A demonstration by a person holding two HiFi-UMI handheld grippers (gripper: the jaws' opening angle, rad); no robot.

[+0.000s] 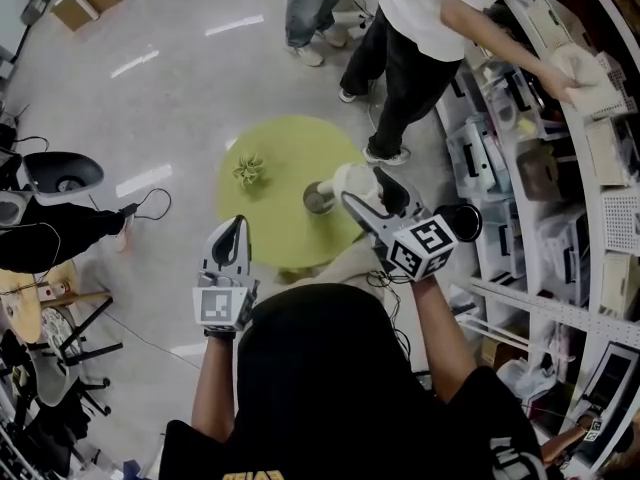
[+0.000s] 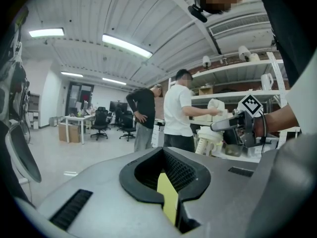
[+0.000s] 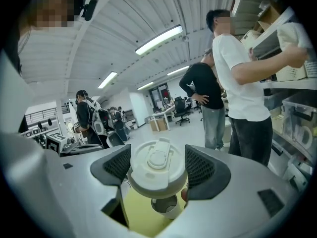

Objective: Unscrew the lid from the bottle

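A white lid (image 3: 157,168) with a flip tab sits between the pads of my right gripper (image 3: 158,175), which is shut on it. Under the lid stands the metal bottle (image 3: 166,206) with its mouth open, apart from the lid. In the head view the bottle (image 1: 319,199) is upright on the round yellow-green table (image 1: 280,233), and the lid (image 1: 350,179) hangs just right of it in my right gripper (image 1: 362,188). My left gripper (image 1: 228,240) hovers at the table's near left edge, away from the bottle. Its jaws are shut (image 2: 169,195) on nothing.
A small green folded ornament (image 1: 248,169) lies on the table's left part. A person in a white shirt (image 1: 430,28) stands at shelving (image 1: 560,168) packed with boxes on the right; another person (image 1: 312,8) stands beyond the table. Chairs and cables crowd the left floor.
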